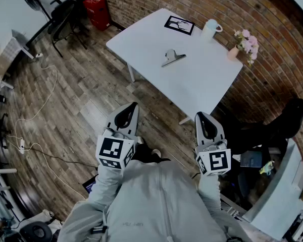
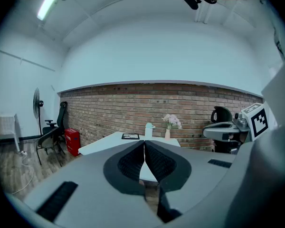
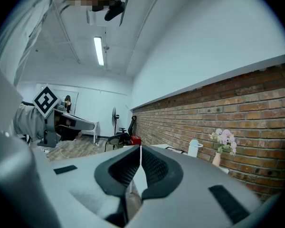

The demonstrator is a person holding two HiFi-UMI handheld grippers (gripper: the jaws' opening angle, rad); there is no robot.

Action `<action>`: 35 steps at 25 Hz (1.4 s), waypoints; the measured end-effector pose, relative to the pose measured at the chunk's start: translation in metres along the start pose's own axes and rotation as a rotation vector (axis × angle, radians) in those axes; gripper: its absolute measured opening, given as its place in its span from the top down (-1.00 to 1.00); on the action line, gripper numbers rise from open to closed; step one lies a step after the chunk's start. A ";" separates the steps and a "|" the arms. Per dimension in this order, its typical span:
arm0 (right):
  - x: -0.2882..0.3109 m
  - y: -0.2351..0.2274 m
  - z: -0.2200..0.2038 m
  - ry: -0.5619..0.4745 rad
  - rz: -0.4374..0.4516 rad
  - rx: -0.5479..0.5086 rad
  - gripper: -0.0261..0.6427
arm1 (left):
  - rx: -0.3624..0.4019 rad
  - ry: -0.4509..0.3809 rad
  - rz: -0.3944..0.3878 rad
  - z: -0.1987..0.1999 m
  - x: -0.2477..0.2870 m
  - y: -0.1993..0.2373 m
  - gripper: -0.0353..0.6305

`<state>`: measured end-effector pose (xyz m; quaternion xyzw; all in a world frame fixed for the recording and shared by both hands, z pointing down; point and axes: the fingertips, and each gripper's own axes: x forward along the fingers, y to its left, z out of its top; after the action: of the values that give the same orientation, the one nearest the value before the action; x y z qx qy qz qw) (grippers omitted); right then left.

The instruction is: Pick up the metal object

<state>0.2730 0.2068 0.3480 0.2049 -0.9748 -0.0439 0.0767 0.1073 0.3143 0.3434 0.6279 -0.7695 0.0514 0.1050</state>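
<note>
The metal object (image 1: 172,58), a silvery clip, lies near the middle of the white table (image 1: 192,79) in the head view. My left gripper (image 1: 133,106) and right gripper (image 1: 199,115) are held close to my chest, well short of the table's near edge. Both point toward the table with nothing between their jaws. In the left gripper view the jaws of the left gripper (image 2: 144,144) meet at the tips. In the right gripper view those of the right gripper (image 3: 140,149) also meet. The clip does not show in either gripper view.
On the table's far side sit a dark framed picture (image 1: 180,24), a white mug (image 1: 210,28) and a small vase of pink flowers (image 1: 244,44). A brick wall runs behind. A red box (image 1: 96,11), black chair (image 1: 64,15) and floor cables (image 1: 40,100) lie left.
</note>
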 end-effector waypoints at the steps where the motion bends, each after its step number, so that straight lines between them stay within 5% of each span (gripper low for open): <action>1: 0.002 0.000 0.001 -0.002 0.009 0.003 0.85 | -0.002 0.000 0.005 0.001 0.001 0.001 0.81; 11: 0.046 0.000 -0.006 0.011 0.057 0.025 0.84 | -0.029 0.004 0.024 -0.005 0.027 0.031 0.81; 22: 0.185 -0.002 0.021 0.013 0.061 0.023 0.85 | -0.023 0.012 -0.016 0.023 0.111 0.136 0.81; 35: 0.279 -0.010 0.022 0.084 -0.110 0.074 0.85 | -0.017 0.067 -0.168 0.032 0.190 0.224 0.81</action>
<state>0.0211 0.0855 0.3617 0.2626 -0.9589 -0.0036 0.1072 -0.1511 0.1718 0.3668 0.6873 -0.7106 0.0569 0.1397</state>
